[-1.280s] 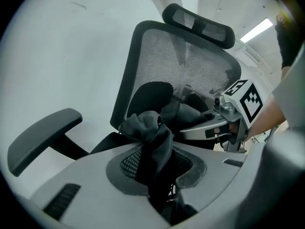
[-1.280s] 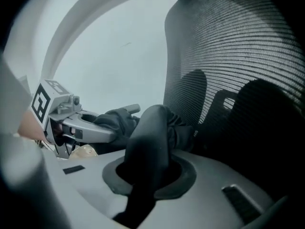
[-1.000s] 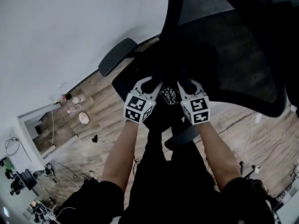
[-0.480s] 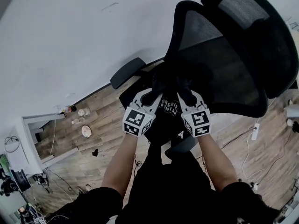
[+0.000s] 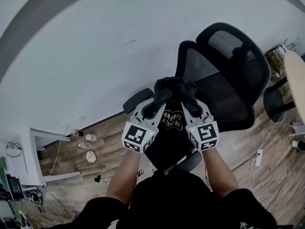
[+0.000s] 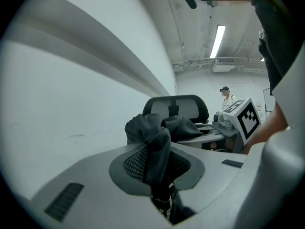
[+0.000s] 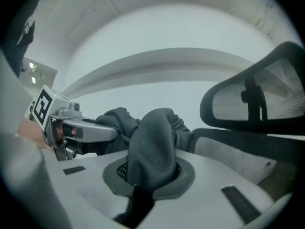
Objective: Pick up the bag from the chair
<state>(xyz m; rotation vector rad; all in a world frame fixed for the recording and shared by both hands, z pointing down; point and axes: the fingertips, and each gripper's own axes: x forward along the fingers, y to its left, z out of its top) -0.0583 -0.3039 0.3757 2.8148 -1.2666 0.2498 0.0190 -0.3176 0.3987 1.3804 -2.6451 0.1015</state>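
A black cloth bag (image 5: 167, 128) with white print hangs in the air between my two grippers, in front of the black mesh office chair (image 5: 224, 75). My left gripper (image 5: 155, 99) is shut on the bag's left top edge; black fabric (image 6: 157, 151) bunches up between its jaws. My right gripper (image 5: 189, 98) is shut on the right top edge, where a fold of fabric (image 7: 150, 151) stands out of its jaws. The bag's body drops below the grippers, over the chair's seat edge (image 5: 188, 161).
A white wall (image 5: 86, 56) fills the far side. The chair's left armrest (image 5: 138, 99) shows beside the bag. Small items (image 5: 88, 147) lie on the wood floor (image 5: 71, 175) at left. A power strip with cable (image 5: 259, 156) lies at right, near a round table edge (image 5: 298, 89).
Both grippers have risen with the bag held between them. The bag has come up off the chair's seat, and the view has pulled back from the chair.
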